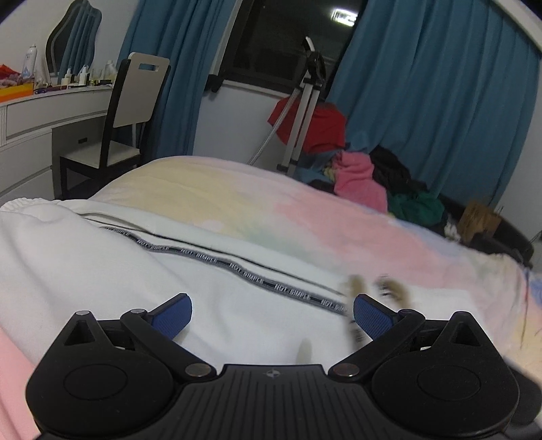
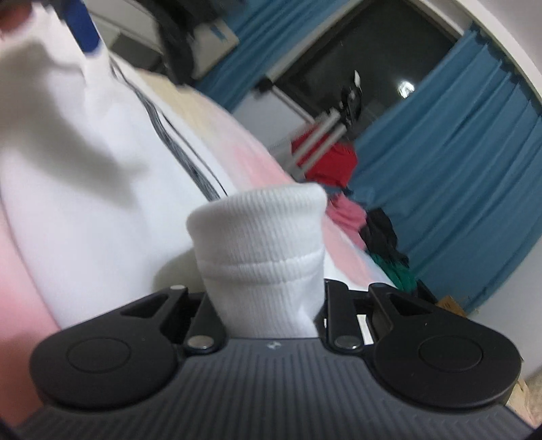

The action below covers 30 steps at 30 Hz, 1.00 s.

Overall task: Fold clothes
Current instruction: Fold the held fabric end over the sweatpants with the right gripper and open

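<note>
Left tool (image 1: 272, 316), jaws spread, hovers over white garment (image 1: 101, 257) on bed (image 1: 305, 210).

Your scene is lit by indoor light only; the window (image 1: 271, 44) is dark. A ceiling lamp reflects in the glass as a bright patch (image 1: 344, 15) in the left view and as a round glare spot (image 2: 404, 88) in the right view. The white garment (image 1: 101, 257) reads bright, close to overexposed in the right view, where a soft grey shadow (image 2: 84, 142) crosses it. Your left view is sharp in the background, but motion blur smears the bed (image 1: 372, 223) near the right fingertip. Your right view is blurred throughout; only the cuff (image 2: 261, 233) stays fairly sharp. Fisheye distortion bends the curtains (image 1: 440, 101), and the corners vignette to black.
</note>
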### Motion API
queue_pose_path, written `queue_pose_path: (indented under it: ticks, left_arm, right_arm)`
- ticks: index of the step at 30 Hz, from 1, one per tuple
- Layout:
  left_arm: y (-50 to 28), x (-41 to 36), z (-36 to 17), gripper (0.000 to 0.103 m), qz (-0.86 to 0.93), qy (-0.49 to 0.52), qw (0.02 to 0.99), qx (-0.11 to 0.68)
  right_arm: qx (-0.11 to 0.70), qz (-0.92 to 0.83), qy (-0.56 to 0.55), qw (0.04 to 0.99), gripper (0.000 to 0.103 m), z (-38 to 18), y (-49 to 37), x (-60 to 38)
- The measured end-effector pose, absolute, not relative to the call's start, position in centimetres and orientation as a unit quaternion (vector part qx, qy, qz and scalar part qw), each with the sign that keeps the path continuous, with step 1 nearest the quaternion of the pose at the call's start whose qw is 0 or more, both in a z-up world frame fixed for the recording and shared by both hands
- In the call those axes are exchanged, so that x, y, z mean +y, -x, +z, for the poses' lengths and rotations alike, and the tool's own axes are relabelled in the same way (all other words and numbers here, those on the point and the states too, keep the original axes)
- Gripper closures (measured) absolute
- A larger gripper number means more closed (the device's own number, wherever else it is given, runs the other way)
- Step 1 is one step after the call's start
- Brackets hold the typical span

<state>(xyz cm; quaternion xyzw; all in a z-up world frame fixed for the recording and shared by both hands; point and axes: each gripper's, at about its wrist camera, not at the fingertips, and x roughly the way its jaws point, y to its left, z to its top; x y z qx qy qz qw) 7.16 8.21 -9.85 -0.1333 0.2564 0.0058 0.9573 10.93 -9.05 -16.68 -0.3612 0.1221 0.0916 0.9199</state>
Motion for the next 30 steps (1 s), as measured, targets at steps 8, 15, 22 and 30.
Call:
queue_pose_path:
  ticks: [8, 15, 22, 30]
  left_arm:
    - [-7.0, 9.2, -9.3, 0.001, -0.015, 0.153, 0.96, 0.234]
    - [-6.1, 9.7, -8.7, 0.001, -0.064, 0.179, 0.959, 0.21]
    - [-5.6, 8.5, -8.9, 0.002, -0.147, 0.18, 0.951, 0.204]
    - [-8.8, 3.5, -12.7, 0.018, -0.245, 0.131, 0.915, 0.291]
  right_arm:
    - [0.162, 0.125, 0.342, 0.917, 0.069, -16.8, -13.0, -7.1]
    - [0.241, 0.24, 0.2, 0.919, 0.021, -10.9, -11.3, -10.4]
    - [0.258, 0.281, 0.069, 0.922, 0.021, -6.4, -9.6, -14.8]
    - [0.294, 0.218, -0.011, 0.931, 0.021, -8.0, -13.1, -17.6]
